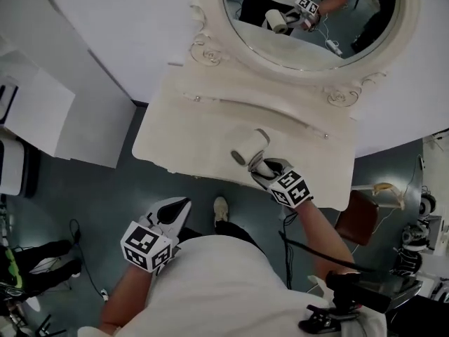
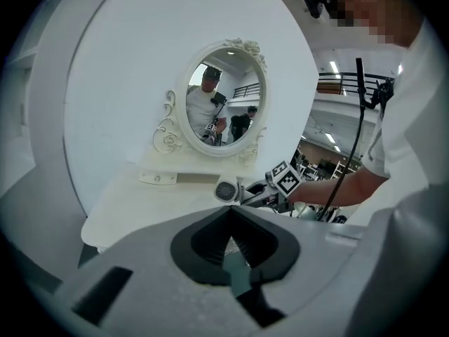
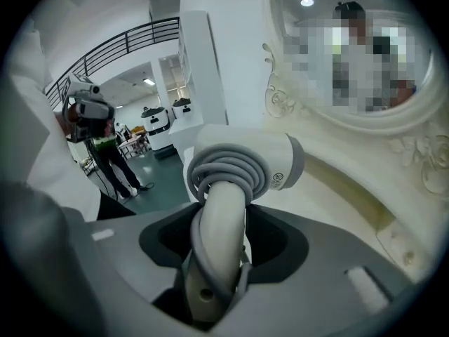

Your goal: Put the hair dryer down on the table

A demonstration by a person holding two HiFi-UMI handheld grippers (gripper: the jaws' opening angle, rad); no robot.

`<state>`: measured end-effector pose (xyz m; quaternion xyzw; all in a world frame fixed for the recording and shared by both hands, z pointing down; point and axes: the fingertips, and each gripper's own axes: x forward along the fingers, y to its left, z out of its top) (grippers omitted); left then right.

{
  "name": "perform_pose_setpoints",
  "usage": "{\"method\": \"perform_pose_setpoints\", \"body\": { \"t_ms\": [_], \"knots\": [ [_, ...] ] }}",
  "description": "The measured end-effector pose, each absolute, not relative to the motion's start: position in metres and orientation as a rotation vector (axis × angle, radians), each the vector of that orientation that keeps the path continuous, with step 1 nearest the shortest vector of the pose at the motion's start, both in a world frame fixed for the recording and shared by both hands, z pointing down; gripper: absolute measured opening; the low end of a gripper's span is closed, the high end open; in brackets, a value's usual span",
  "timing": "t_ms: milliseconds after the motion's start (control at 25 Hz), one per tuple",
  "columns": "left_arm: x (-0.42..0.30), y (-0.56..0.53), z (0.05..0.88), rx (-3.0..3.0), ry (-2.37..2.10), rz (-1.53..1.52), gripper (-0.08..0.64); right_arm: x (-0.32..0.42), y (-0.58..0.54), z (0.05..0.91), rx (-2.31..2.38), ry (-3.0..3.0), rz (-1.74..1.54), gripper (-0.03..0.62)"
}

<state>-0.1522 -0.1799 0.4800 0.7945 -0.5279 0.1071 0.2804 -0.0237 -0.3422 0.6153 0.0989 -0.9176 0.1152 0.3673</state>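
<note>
Hair dryer [image 1: 250, 148] aside, the thing nearest the person's body is the left gripper [image 1: 184, 206]. It hangs low over the dark green floor [image 1: 105, 195], short of the table's front edge and just beside a pale shoe [image 1: 220, 208]. Its jaws are pressed together at the tips, with nothing between them.

Further out, the right gripper [image 1: 258, 168] reaches over the front right part of the white dressing table [image 1: 203, 132]. Its jaws are clenched on the dryer's pale handle, which runs up between the dark pads in the right gripper view. A grey cord [image 3: 224, 167] is wound in a coil round the top of that handle. Beyond the coil, the white barrel lies crosswise, with its dark grille end toward the person's left. The dryer is over the tabletop, near its front edge; whether it touches the surface I cannot tell.

Behind it a shallow raised ledge [image 1: 259, 114] with two small knobs crosses the table. Farthest back stands an oval mirror [image 1: 309, 48] in an ornate white frame, reflecting the person and the dryer.
</note>
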Motion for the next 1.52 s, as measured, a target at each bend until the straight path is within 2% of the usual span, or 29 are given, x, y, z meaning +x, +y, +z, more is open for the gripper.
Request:
{"method": "perform_pose_setpoints", "body": {
  "t_ms": [440, 760, 1520],
  "knots": [
    [-0.203, -0.208, 0.473, 2.031, -1.54, 0.321, -0.002, -0.07, -0.429, 0.679, 0.169, -2.248, 0.205, 0.202],
    [-0.23, -0.212, 0.472, 1.958, -1.621, 0.31, -0.002, -0.098, -0.452, 0.698, 0.129, -2.223, 0.166, 0.202],
    [-0.238, -0.245, 0.48, 1.914, -1.596, 0.339, -0.002, -0.139, -0.495, 0.718, 0.15, -2.208, 0.118, 0.203]
  ]
}}
